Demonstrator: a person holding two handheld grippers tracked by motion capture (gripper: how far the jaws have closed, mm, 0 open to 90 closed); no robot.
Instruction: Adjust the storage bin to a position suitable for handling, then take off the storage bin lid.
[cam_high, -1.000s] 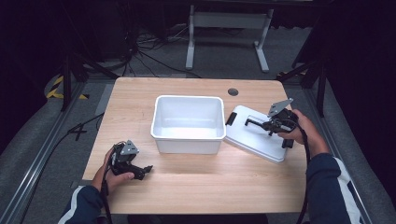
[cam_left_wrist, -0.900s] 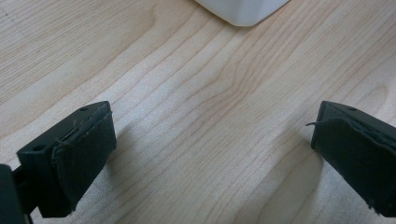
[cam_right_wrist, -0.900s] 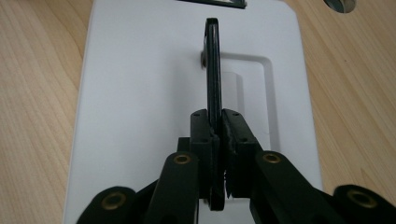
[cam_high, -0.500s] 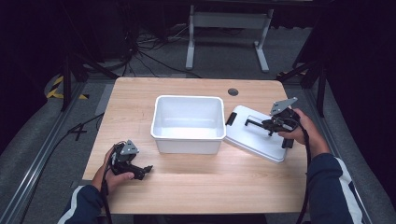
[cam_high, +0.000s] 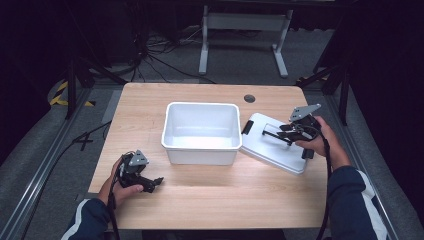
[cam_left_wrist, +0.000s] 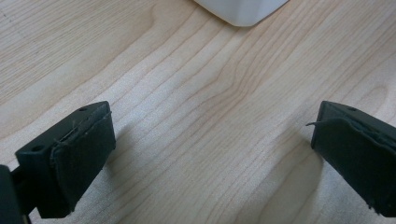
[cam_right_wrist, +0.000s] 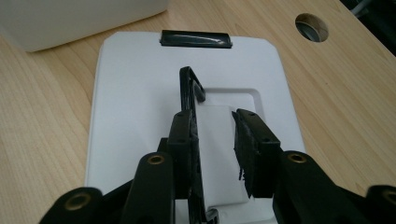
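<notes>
Your right tongs (cam_right_wrist: 212, 144) sit over the white lid (cam_high: 272, 142), which lies flat on the tabletop (cam_high: 210, 200) just right of the white bin (cam_high: 201, 132), its near-left corner close against the bin's wall. In the right gripper view the lid's black handle (cam_right_wrist: 190, 88) stands raised, and the left jaw is pressed along it while the right jaw stands a little off with a gap between. So the tongs are part-open around the handle, not yet clamped on it. A black latch (cam_right_wrist: 196, 39) shows at the lid's far edge in that view.

Your left tongs (cam_high: 150, 182) rest low at the near-left of the tabletop, well apart from the bin, jaws spread wide and holding nothing; the left gripper view has bare wood between them and a corner of the bin at its top edge.

As for progress, you look to be at the start of fitting the lid. The bin is open and looks empty, the lid has not been lifted, and the grip on the handle is not finished. Left to do: close on the handle, raise the lid, carry it left over the bin, and seat it square on the rim. Your left hand may need to steady the bin.
</notes>
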